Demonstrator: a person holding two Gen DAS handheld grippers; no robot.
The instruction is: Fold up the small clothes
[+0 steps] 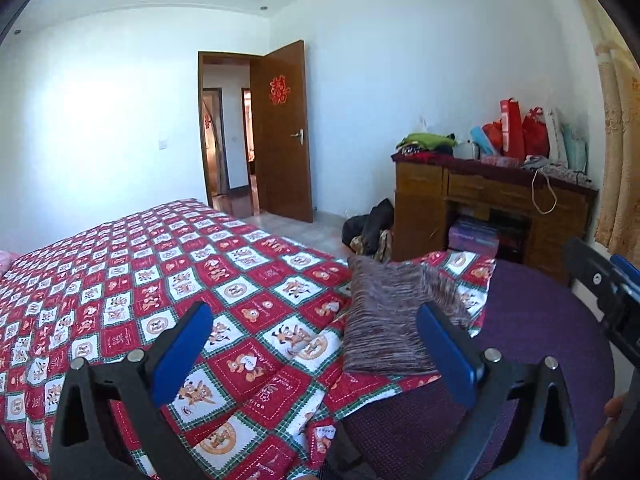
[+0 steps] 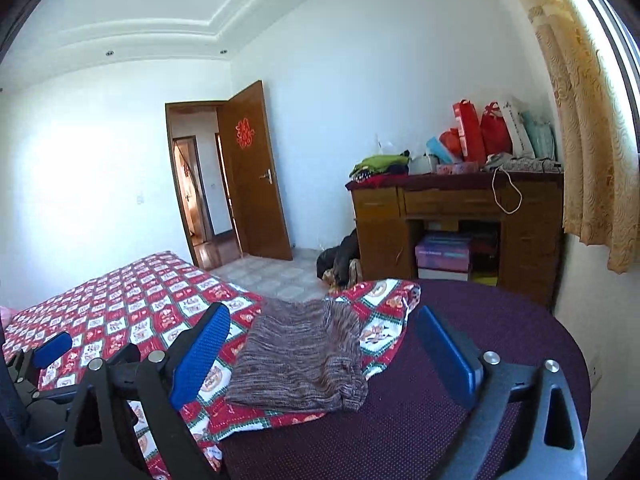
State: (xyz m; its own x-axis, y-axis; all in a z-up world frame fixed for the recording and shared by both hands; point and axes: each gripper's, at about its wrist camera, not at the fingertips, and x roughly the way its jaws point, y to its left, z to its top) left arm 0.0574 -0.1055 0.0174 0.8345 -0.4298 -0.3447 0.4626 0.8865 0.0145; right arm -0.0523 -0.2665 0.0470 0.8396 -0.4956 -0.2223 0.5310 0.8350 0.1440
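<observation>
The folded brown knit garment (image 2: 298,356) lay on the bed's red patterned cover (image 2: 132,308), at 12 o'clock from both tools. The right gripper (image 2: 324,352) and left gripper (image 1: 316,352) had jaws wide apart, holding nothing. At 1 o'clock, gift bags (image 2: 484,132) stood on the bench (image 2: 452,200), boxes (image 2: 442,254) in its recess

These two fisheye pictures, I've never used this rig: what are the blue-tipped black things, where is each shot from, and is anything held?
A person holds one hand-held pair of tongs in each hand; each carries a camera looking along its fingers. The left view shows the left tongs, the right view the right tongs. Both stand open and hold nothing. Ahead, a folded brown striped garment lies on the red patterned bedspread, beside a purple cover. A cluttered wooden desk stands behind.
</observation>
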